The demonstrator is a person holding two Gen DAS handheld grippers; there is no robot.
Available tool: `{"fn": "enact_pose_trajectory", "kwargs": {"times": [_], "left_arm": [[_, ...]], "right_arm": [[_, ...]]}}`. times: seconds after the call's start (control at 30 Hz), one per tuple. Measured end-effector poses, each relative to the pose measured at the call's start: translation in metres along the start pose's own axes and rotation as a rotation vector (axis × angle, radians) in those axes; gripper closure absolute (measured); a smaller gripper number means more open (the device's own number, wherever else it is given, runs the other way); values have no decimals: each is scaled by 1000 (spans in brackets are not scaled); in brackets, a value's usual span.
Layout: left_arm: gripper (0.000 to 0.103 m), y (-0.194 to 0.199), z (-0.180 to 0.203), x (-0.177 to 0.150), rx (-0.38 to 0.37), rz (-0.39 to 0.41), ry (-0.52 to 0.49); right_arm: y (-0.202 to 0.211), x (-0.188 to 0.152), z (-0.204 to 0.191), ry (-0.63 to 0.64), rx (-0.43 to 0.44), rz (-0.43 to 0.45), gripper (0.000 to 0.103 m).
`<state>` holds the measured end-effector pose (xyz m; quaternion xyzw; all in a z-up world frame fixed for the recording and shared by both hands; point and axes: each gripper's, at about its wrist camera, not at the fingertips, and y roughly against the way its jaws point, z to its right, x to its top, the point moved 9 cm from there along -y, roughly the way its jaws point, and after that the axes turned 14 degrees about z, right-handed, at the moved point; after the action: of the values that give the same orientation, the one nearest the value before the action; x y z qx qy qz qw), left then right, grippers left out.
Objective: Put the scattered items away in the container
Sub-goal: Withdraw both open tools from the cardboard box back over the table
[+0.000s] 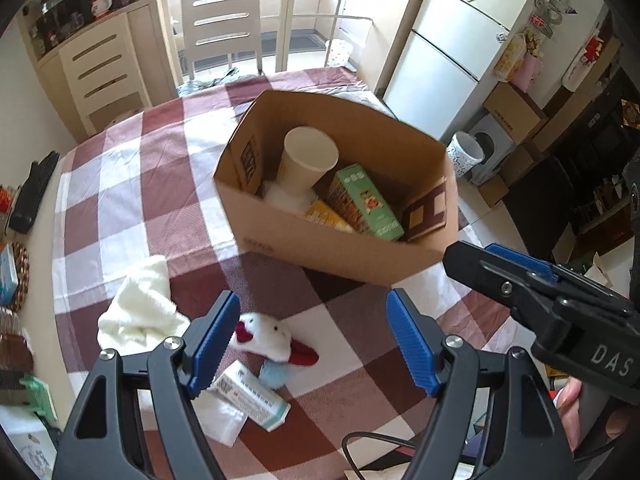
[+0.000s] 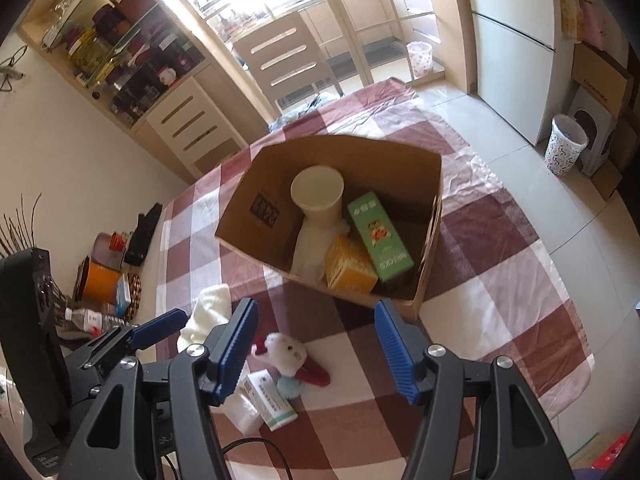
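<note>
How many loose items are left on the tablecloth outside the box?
4: white towel, plush toy, small medicine carton, flat white packet under it. More may hide behind the jaws.

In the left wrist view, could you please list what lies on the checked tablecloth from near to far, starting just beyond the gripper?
Small white and green box → plush toy → white towel → cardboard box holding the paper cup.

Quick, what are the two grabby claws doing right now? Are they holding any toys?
Left gripper: jaws open, holding nothing, above the plush toy.
Right gripper: jaws open, holding nothing, with the cardboard box ahead.
</note>
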<state>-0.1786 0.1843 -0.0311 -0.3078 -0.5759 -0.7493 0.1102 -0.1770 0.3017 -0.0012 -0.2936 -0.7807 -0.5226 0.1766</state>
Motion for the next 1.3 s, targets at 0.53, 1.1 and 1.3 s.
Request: {"fn": "enact_pose_trajectory", "kwargs": {"times": [0.53, 1.1, 1.3], "left_arm": [[26, 30, -52, -61, 84, -25, 132], [15, 65, -155, -133, 266, 104, 291], [15, 85, -184, -159, 302, 108, 331]], "right_arm": [[-8, -60, -37, 93, 40, -105, 41], [-20, -122, -75, 255, 44, -113, 41], [-29, -151, -92, 314, 98, -122, 41]]}}
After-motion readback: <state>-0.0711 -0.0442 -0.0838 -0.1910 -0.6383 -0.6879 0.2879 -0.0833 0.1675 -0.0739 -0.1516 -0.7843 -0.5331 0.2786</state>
